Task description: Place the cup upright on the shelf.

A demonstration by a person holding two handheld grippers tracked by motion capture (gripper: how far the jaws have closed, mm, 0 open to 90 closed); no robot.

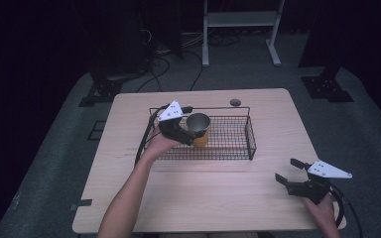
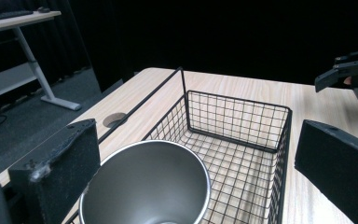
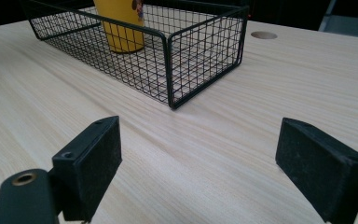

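High view shows one cup in one basket, two claws, left and right, both released.

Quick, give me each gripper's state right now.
Left gripper: open, fingers either side of the yellow cup in the wire basket, not clamped.
Right gripper: open, empty.

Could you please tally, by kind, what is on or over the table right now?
Cup: 1, yellow outside, metal inside
Wire basket: 1, black
Tongs: 2, left tongs and right tongs
Total: 4
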